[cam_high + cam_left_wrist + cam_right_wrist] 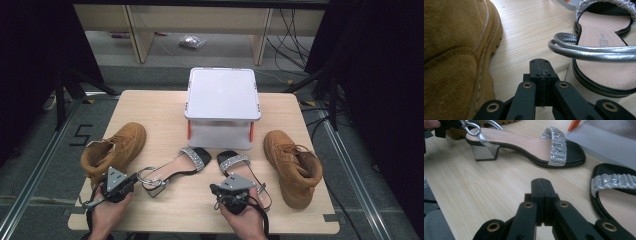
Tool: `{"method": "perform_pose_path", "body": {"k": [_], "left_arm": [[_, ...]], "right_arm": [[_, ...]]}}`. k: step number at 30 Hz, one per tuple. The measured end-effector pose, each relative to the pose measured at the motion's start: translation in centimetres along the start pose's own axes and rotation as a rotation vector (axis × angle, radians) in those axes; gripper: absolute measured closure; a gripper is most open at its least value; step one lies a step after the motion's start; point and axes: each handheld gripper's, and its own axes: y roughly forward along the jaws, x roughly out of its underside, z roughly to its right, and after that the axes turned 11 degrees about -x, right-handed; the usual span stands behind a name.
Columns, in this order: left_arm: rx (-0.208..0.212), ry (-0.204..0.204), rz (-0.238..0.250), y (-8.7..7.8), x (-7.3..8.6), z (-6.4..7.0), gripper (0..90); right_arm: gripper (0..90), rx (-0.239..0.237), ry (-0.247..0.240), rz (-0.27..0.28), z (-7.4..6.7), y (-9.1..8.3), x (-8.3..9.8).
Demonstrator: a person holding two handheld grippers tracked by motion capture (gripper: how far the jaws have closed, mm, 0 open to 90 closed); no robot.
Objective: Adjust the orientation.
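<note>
sandals (182,167) lie in front of the white box (222,107), a tan boot (114,149) on each outer side. left gripper (131,183) and right gripper (214,189) are both clenched, grasping nothing, nearer the person than the box.

My left tongs (118,183) and right tongs (231,191) are black, each topped by a grey three-cornered plate dotted with small dark screws. A black cable trails from each back toward my wrists. Up close, the left tongs (541,75) and right tongs (541,195) show matte black jaws with a seam between them, carried on black link arms pinned with brass-coloured rivets. My forearms are bare.
</note>
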Motion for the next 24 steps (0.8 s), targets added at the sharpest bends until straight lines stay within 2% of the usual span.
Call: {"method": "perform_pose_path", "body": {"k": [3,5,8,9,11,15,22,24], "left_arm": [[0.015,0.004,-0.002,0.1,-0.1,0.0,89.7],[0.034,-0.002,-0.002,0.2,-0.1,0.2,89.7],[0.069,-0.003,-0.002,0.2,-0.1,0.4,89.8],[0.076,-0.005,0.000,0.2,-0.1,0.5,89.8],[0.069,0.010,0.003,0.2,-0.2,0.7,89.8],[0.101,0.004,-0.005,0.0,-0.1,0.7,89.9],[0.159,0.024,-0.020,-0.8,0.0,1.9,89.9],[0.182,0.032,-0.027,-1.1,0.0,2.3,89.9]], "right_arm": [[90.0,-0.011,-0.013,-0.018,-0.1,0.5,-0.1],[90.0,-0.019,-0.003,-0.029,-0.3,0.8,0.0],[90.0,-0.025,-0.014,-0.031,-0.3,1.2,0.1],[90.0,-0.034,0.010,-0.041,-0.5,1.2,0.0],[90.0,-0.032,0.000,-0.043,-0.5,1.3,0.1],[90.0,-0.038,0.008,-0.046,-0.6,1.5,0.2],[90.0,-0.033,0.007,-0.055,-0.6,1.7,0.4],[90.0,-0.036,-0.013,-0.060,-0.4,1.8,0.4]]}}
